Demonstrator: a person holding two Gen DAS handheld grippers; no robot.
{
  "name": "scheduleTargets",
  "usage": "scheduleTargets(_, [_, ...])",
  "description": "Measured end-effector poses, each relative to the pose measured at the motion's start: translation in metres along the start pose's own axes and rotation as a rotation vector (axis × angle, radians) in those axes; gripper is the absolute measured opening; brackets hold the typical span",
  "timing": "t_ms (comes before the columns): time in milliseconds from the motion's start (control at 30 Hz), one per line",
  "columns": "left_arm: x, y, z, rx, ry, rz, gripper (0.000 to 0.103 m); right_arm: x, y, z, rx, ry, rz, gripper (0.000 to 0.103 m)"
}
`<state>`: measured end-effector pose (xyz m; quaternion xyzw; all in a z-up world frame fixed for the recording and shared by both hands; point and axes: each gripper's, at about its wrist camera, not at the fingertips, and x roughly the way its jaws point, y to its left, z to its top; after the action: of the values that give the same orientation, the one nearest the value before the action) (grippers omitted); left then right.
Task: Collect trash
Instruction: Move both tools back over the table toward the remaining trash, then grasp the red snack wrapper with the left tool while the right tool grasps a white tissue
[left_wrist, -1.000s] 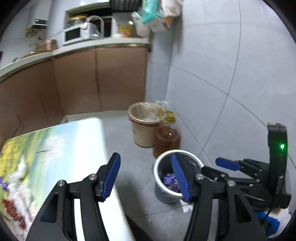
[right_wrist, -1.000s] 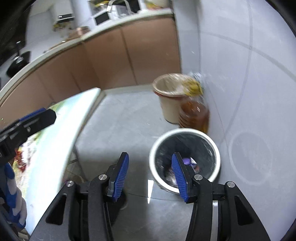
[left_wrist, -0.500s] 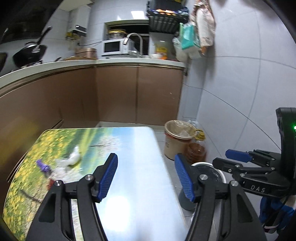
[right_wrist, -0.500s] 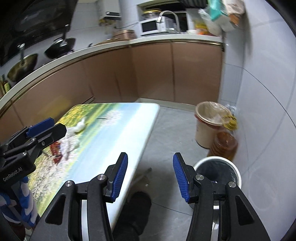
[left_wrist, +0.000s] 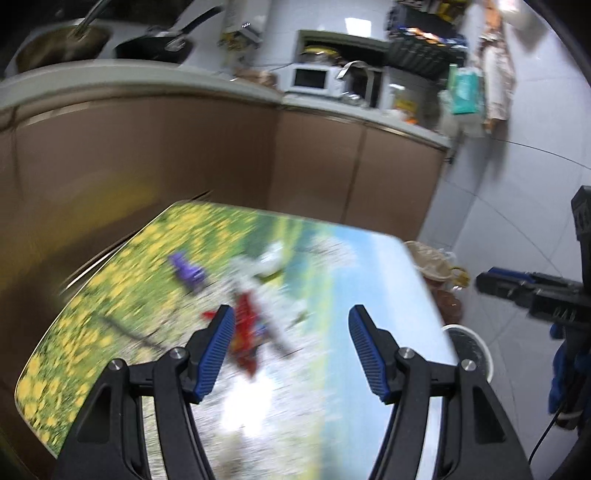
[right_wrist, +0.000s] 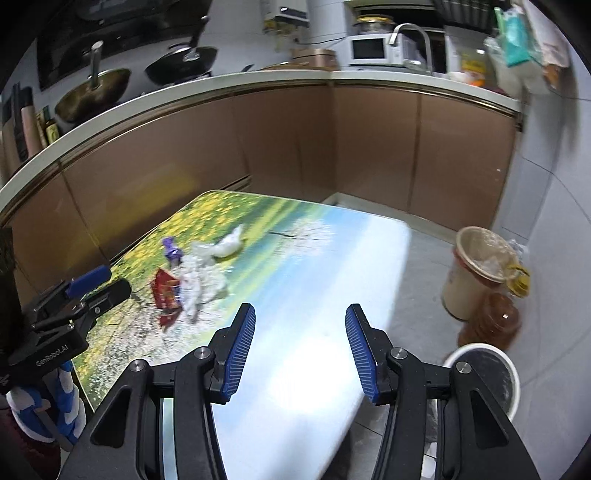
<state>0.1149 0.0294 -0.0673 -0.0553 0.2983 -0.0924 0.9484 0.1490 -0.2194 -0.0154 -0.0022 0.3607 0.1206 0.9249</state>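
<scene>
Left wrist view: left gripper (left_wrist: 290, 349) spread wide, nothing between the fingers, hovering over the near part of the table (left_wrist: 351, 387). Frame is motion-blurred. Red wrapper (left_wrist: 246, 332) sits just past the left fingertip, white crumpled trash (left_wrist: 271, 260) beyond it, purple wrapper (left_wrist: 186, 271) further left. Right wrist view: right gripper (right_wrist: 300, 350) also spread and empty, over the table's near right side. White bin (right_wrist: 493, 373) stands on the floor right of the table; tan bin (right_wrist: 474, 273) farther back.
</scene>
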Motion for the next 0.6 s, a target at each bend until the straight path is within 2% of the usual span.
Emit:
scheduleTargets(100, [0.006, 0.034, -0.011, -0.03, 0.033, 0.032, 0.062, 0.022, 0.014, 0.004, -0.018, 0.025, 0.038, 0.05])
scheduleTargets(233, [0.022, 0.059, -0.019, -0.06, 0.091, 0.017, 0.065, 0.052, 0.03, 0.008, -0.041, 0.063, 0.088, 0.05])
scheduleTargets(333, [0.036, 0.061, -0.02, -0.061, 0.114, -0.005, 0.065, 0.077, 0.041, 0.012, -0.059, 0.095, 0.117, 0.05])
scheduleTargets(433, [0.054, 0.054, -0.013, -0.023, 0.127, -0.038, 0.065, 0.102, 0.05, 0.016, -0.073, 0.126, 0.146, 0.05])
scheduleTargets(600, [0.083, 0.046, -0.002, 0.041, 0.128, -0.047, 0.064, 0.137, 0.063, 0.029, -0.094, 0.154, 0.202, 0.05])
